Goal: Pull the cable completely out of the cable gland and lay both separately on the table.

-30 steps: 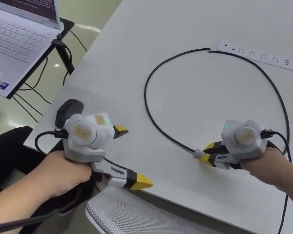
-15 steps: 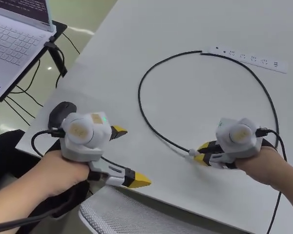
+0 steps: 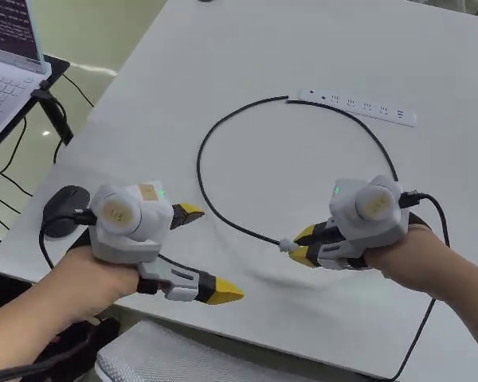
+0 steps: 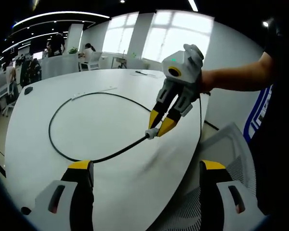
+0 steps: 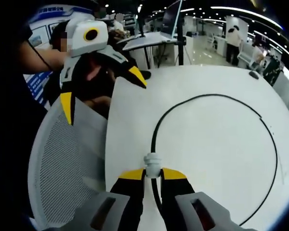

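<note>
Black cable [image 5: 152,139] pinched, white gland [image 5: 152,162] ahead

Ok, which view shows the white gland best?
The right gripper view: the gland sits close up, right at the jaw tips. The left gripper view and head view show it as a small white dot.
</note>
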`<state>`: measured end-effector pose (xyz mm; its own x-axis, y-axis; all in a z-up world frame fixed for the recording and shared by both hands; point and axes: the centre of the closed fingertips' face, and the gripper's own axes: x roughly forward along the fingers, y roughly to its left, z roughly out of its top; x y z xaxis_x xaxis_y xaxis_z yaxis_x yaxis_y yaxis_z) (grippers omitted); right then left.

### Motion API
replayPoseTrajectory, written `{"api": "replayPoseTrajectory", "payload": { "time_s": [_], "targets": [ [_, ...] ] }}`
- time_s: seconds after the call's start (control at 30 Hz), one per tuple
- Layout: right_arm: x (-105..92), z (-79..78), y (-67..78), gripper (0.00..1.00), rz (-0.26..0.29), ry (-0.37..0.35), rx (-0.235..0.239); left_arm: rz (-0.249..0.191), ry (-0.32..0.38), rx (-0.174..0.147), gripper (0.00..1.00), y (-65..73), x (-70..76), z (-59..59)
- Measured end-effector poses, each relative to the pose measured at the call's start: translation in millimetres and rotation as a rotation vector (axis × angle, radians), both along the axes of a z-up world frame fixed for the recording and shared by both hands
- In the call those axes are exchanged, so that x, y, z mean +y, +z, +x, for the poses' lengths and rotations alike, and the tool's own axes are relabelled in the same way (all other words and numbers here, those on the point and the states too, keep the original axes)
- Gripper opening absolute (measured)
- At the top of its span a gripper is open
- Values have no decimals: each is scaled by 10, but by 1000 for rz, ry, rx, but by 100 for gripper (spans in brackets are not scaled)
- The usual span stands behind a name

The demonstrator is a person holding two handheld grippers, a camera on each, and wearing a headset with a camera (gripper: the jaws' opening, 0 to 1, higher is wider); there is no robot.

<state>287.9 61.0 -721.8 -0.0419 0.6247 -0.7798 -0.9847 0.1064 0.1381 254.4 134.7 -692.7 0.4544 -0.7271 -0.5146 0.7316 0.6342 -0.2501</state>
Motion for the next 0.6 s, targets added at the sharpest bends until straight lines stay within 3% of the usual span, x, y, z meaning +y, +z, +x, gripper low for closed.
{"api": "replayPoseTrajectory", "payload": {
  "time_s": [0.23,0.33,0.6],
  "targets": [
    [40,-73,338,7,25,46,-4,-28,-22,-40,87,145,-138,93],
    [52,-92,487,7,28,78,-31,-45,-22,-58,86,217,-174,123],
    [25,-173,727,7,8,144,-78,-87,-71,-111,79,473,-342,190]
  ]
}}
